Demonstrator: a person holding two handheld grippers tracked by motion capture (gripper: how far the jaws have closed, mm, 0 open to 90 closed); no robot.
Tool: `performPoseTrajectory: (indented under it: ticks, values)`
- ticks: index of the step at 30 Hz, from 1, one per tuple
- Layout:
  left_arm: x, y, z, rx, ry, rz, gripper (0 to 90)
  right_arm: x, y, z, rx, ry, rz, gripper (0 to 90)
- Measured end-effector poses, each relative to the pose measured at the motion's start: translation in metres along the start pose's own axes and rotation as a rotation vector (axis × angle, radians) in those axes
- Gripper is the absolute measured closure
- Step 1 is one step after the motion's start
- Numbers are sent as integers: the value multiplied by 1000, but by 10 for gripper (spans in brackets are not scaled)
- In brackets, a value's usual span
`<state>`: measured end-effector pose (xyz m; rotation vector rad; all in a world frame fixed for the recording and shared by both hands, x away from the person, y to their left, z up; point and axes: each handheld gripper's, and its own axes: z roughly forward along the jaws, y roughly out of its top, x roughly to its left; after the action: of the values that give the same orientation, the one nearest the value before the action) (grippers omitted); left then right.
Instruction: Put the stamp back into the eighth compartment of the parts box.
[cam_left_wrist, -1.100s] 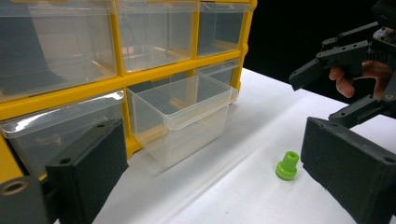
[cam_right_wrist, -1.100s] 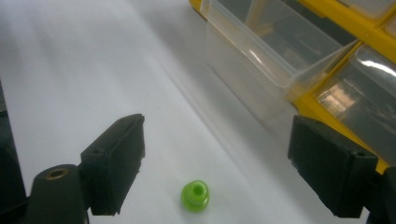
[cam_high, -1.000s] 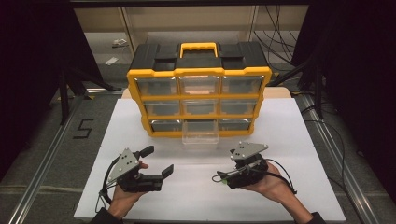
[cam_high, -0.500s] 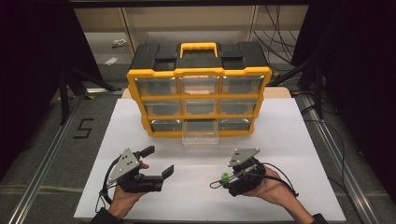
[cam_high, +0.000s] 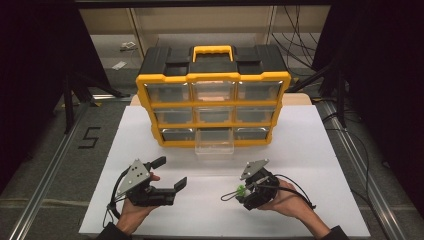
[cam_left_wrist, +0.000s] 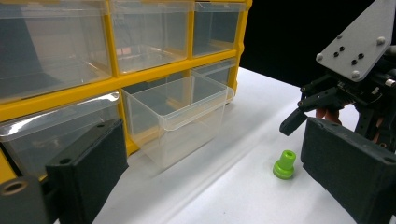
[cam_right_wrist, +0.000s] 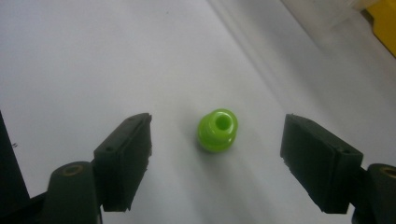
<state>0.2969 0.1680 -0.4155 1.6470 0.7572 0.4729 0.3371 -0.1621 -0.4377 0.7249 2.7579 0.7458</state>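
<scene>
Toward the near left corner of the white worktop (cam_high: 310, 150), the left gripper (cam_high: 172, 172) lay level in the person's left hand (cam_high: 131, 212), jaws spread wide and empty, pointing across toward the middle. Behind the centre, against the far edge, stood the yellow-and-black drawer organizer (cam_high: 214, 95), its bottom middle clear drawer (cam_high: 214, 149) pulled out and, as far as the left gripper view showed, empty. Right of centre near the front edge, a small green flanged plug (cam_right_wrist: 217, 129) stood upright on the sheet. The right gripper (cam_right_wrist: 217, 156) was tipped steeply down over it, held from behind by the right hand (cam_high: 287, 200); its jaws had just been closing a little but were well apart, the plug between them and touched by neither pad. To grip well, the plug likely needed to sit centred between the pads, the tips lowered nearly to the sheet, then closed squarely on the wider base so it would not tip or squirt out.
</scene>
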Motion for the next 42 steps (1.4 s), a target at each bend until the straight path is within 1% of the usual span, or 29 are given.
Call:
performPoseTrajectory:
  ticks: [5,8,11,18,21,24,26,28,31,36,40,42]
  values:
    - [0,0,0,0,0,-1,68,1,1,7,20,1,-7,284]
    - [0,0,0,1,-1,-1,68,0,2,11,33,2,-6,318]
    - [0,0,0,2,-1,-1,68,-1,2,14,41,5,-15,360]
    - [0,0,1,1,-1,-4,68,-3,2,20,60,15,-10,447]
    - [0,-1,1,1,-2,-5,68,-3,3,23,71,18,-12,474]
    - [0,-1,1,2,-3,-5,68,-3,3,25,84,10,-17,505]
    - [0,-1,1,3,-4,-5,68,-4,3,27,85,10,-19,534]
    - [0,-1,1,4,-3,-7,68,-4,3,28,90,6,-17,542]
    - [0,-1,2,3,-4,-6,68,-6,3,30,93,16,-13,571]
    - [0,-1,1,3,-5,-6,68,-5,3,33,109,16,-28,641]
    - [0,-1,1,2,-6,-7,68,-4,4,33,111,11,-43,645]
    - [0,-1,1,2,-6,-6,68,-3,5,32,107,11,-40,646]
